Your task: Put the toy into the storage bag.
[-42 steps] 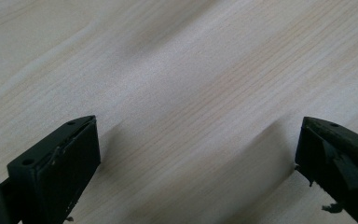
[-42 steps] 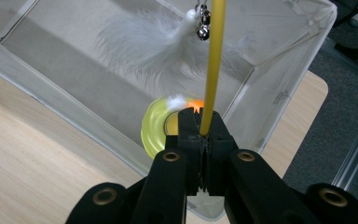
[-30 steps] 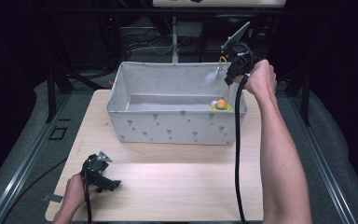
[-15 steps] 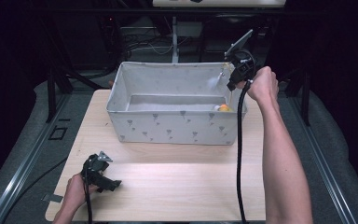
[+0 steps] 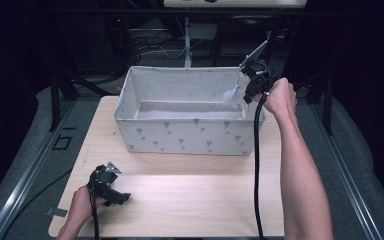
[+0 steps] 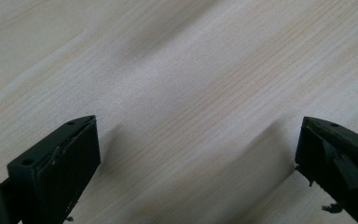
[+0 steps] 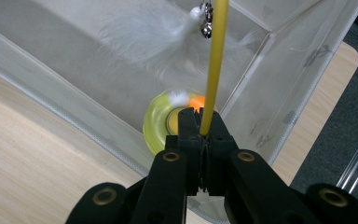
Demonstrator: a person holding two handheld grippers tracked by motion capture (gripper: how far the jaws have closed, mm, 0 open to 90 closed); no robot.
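In the right gripper view, a thin yellow rod point(image 7: 213, 60) is pinched between the pressed-together jaws of the right gripper point(image 7: 200, 122), and it is seen rising up and away from them. A white feather point(image 7: 161, 35) and small metal bells point(image 7: 206, 18) are carried near the rod's far end. Beyond the jaws, a yellow-green ring toy point(image 7: 156, 123) with an orange centre is seen lying on the floor of the fabric bin point(image 5: 190, 137), close to its near right corner. In the high view, the right gripper point(image 5: 252, 85) is held over that right end of the bin, the feather point(image 5: 231, 94) hanging inside the wall. The jaws of the left gripper point(image 6: 196, 163) are spread wide, with nothing between them, just above the bare wooden table point(image 5: 190, 200) at its near left corner.
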